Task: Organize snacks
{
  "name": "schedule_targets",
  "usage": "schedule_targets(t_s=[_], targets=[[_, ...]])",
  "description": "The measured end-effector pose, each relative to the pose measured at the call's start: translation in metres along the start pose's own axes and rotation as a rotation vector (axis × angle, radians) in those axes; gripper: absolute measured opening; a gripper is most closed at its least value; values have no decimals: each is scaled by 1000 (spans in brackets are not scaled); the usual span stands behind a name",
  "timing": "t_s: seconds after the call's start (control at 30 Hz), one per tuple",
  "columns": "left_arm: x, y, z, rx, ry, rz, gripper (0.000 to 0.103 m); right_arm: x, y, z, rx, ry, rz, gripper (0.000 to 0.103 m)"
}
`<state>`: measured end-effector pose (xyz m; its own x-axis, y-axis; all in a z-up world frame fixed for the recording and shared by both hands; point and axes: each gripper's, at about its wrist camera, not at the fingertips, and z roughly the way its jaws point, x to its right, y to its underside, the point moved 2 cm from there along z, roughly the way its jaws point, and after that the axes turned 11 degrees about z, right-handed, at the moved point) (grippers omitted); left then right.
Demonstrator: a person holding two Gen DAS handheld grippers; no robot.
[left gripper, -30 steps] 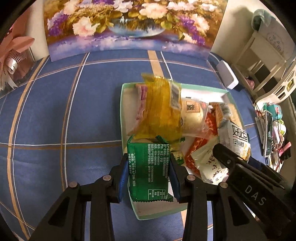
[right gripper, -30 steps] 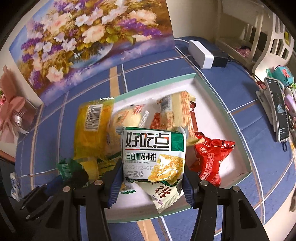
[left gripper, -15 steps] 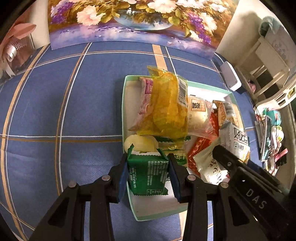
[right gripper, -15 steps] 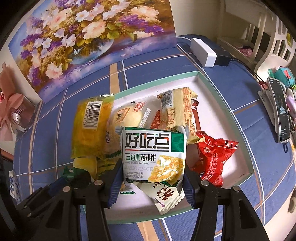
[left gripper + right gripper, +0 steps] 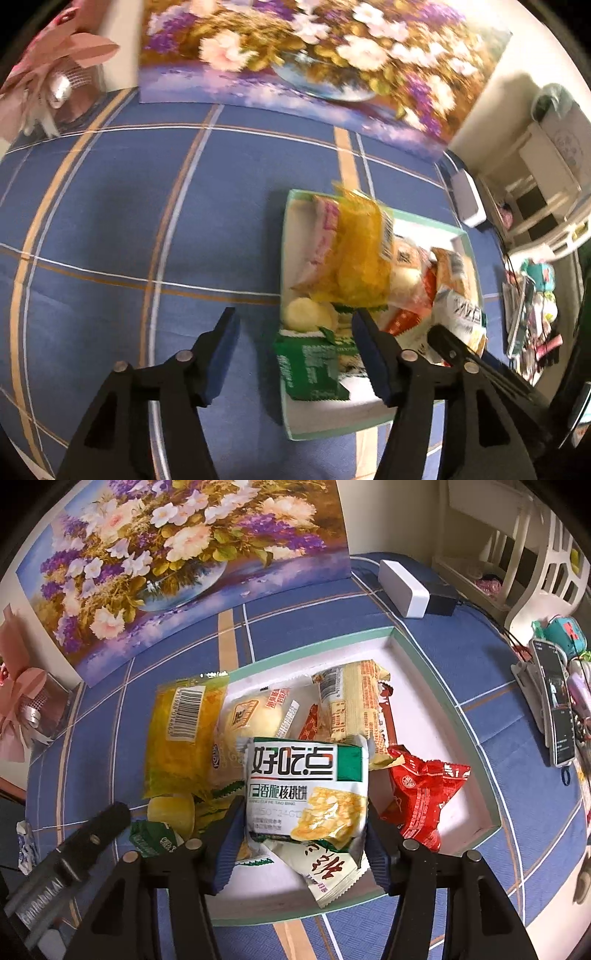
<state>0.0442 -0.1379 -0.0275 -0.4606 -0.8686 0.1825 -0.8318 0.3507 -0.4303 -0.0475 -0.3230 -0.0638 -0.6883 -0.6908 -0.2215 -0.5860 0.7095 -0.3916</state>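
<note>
Between the right gripper's [image 5: 303, 840] blue pads sits the white-and-green walnut biscuit packet [image 5: 308, 788], its sides touching both pads, held above the pile in the mint-edged tray [image 5: 480, 753]. Over on the other side, the left gripper [image 5: 295, 352] has just been opening its jaws, and now they stand well apart with nothing pressed between them; the green snack packet [image 5: 310, 363] lies in the tray's near corner, closer to the right-hand pad and clear of the left-hand one, which hangs over the blue checked cloth [image 5: 147, 221]. Looks like a drop-off just done on the left, while the right is mid-placement. Beyond the jaws, the yellow chip bag [image 5: 360, 254] leans on the heap, and a red wrapped snack [image 5: 424, 794] sits just right of the right gripper's packet. Next call, I'd say: lower the biscuit packet into bare tray floor and let go cleanly.
</note>
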Motion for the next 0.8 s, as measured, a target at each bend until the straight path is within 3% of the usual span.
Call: schedule_targets(t_s=[0.13, 0.33, 0.4, 0.53, 0.8], targets=[[-14, 1, 1, 5, -63, -38, 79, -2, 1, 1, 0, 14, -15, 78], [-34, 7, 11, -22, -185, -78, 85, -6, 3, 3, 4, 31, -46, 82], [-40, 9, 15, -30, -225, -89, 93, -7, 3, 1, 16, 37, -49, 92], [-50, 12, 19, -38, -271, -111, 94, -9, 2, -2, 35, 32, -50, 100], [-60, 16, 21, -30, -309, -123, 100, -10, -2, -11, 87, 9, -38, 103]])
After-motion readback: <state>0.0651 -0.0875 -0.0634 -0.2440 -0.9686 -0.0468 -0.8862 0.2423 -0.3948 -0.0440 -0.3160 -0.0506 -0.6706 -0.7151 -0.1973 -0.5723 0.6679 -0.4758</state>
